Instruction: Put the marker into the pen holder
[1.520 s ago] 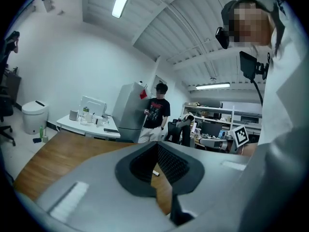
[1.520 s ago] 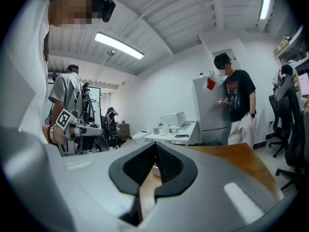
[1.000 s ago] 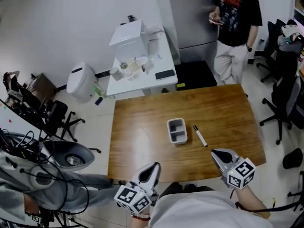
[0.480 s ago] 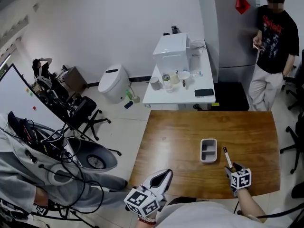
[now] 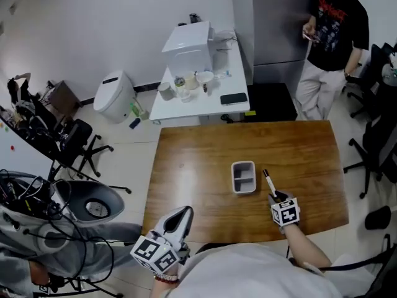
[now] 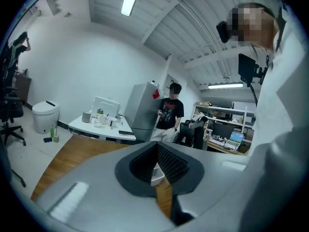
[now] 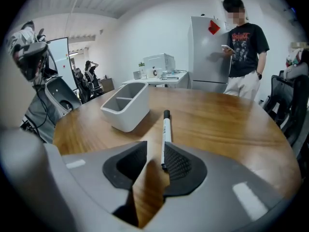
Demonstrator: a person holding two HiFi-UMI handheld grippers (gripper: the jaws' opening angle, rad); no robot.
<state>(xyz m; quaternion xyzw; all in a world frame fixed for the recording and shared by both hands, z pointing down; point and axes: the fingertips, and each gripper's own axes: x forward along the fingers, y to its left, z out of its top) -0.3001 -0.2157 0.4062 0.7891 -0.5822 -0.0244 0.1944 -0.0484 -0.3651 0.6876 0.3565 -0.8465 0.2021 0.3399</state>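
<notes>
Slim white marker [image 5: 268,180], black cap at far end, lies flat on brown wooden table [image 5: 192,166], just right of grey two-compartment pen holder [image 5: 243,164], not touching it. Right gripper [image 5: 275,195] low near table's front edge. Its jaws are half apart, just been closing; marker's near end between them, unclamped. Left gripper [image 5: 183,212] closed, empty, by near-left corner. Broad bare wood left and far side.

Table [image 5: 186,166] wood w/ glossy finish; pen holder [image 5: 234,179] matt plastic; marker [image 5: 268,180] smooth plastic.
</notes>
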